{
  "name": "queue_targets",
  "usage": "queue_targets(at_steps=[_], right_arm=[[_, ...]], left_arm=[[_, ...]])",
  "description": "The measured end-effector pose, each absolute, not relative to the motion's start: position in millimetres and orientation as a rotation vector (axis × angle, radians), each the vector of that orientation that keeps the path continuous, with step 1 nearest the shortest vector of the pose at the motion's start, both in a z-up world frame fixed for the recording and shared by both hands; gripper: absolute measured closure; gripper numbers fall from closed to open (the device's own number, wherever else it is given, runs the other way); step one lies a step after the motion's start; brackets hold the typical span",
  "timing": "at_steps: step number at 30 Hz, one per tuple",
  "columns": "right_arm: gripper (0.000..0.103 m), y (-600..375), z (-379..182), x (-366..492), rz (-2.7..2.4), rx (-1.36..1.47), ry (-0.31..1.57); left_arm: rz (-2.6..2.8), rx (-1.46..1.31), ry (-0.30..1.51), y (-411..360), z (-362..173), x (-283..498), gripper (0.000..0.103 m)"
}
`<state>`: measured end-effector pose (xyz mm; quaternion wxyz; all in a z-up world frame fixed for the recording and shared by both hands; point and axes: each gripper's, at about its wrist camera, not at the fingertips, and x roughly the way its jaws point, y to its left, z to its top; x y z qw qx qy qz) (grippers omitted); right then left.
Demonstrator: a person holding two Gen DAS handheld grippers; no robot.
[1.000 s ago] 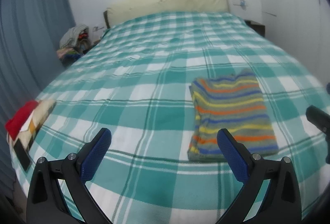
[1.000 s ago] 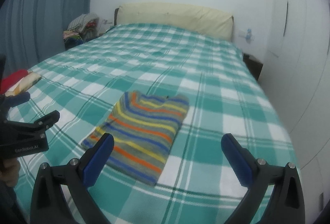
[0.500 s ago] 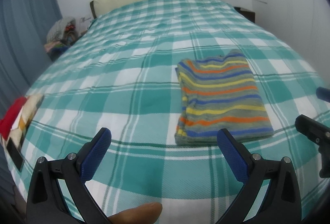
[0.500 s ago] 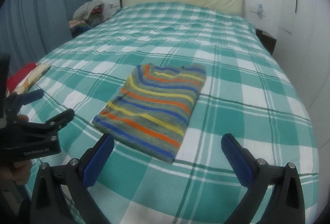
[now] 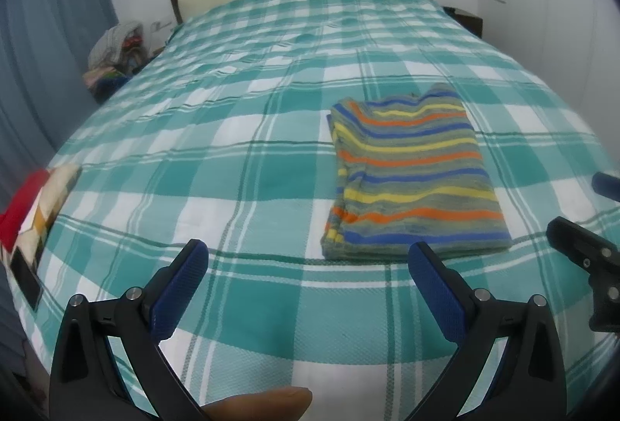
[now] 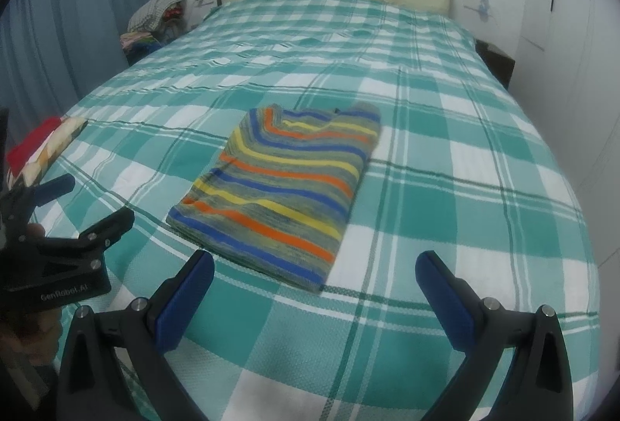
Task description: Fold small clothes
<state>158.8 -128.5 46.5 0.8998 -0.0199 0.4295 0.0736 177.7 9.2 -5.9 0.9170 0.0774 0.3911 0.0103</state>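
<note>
My left gripper (image 5: 306, 281) and right gripper (image 6: 314, 285) both gape, holding nothing. The striped top (image 6: 283, 188) lies folded mid-bed (image 6: 445, 212), nearer its foot edge; I judge fetching another garment comes next.

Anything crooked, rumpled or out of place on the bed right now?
Nothing stands out. The striped garment lies folded flat on the plaid bedspread, edges fairly even. Both the left gripper and right gripper hang open, holding nothing.
</note>
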Motion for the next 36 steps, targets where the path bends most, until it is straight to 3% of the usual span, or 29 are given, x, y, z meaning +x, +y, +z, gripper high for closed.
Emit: queue_targets(at_steps=[20, 36], right_arm=[[0.001, -120.0, 48.6, 149.8, 0.141, -0.063, 0.912], [0.001, -116.3, 122.9, 82.1, 0.166, 0.008, 0.820]], left_arm=[[0.036, 0.145, 0.838, 12.6, 5.5, 170.8, 0.000], [0.018, 0.114, 0.806, 21.0, 55.8, 97.5, 0.000]])
